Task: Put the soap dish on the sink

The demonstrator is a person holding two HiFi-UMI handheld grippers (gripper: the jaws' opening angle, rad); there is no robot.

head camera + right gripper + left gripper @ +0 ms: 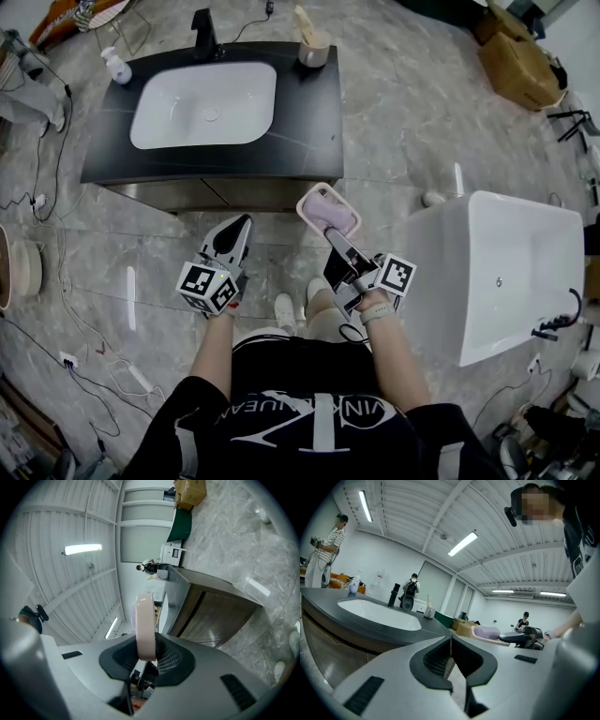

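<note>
A pink soap dish (328, 208) with a pale purple soap in it hangs in front of the vanity, level with its right front corner. My right gripper (334, 234) is shut on its near rim; in the right gripper view the dish (144, 625) stands edge-on between the jaws. The sink (204, 103) is a white basin set in a black counter (309, 112). My left gripper (241, 225) is beside the dish on the left, its jaws together with nothing in them. The left gripper view shows the dish (487, 633) to the right and the basin (375, 613) to the left.
On the counter stand a black faucet (204, 36), a soap dispenser (116, 66) at the back left and a cup with a brush (312, 47) at the back right. A white bathtub (506, 272) is at the right. Cables (56, 309) lie on the floor at the left.
</note>
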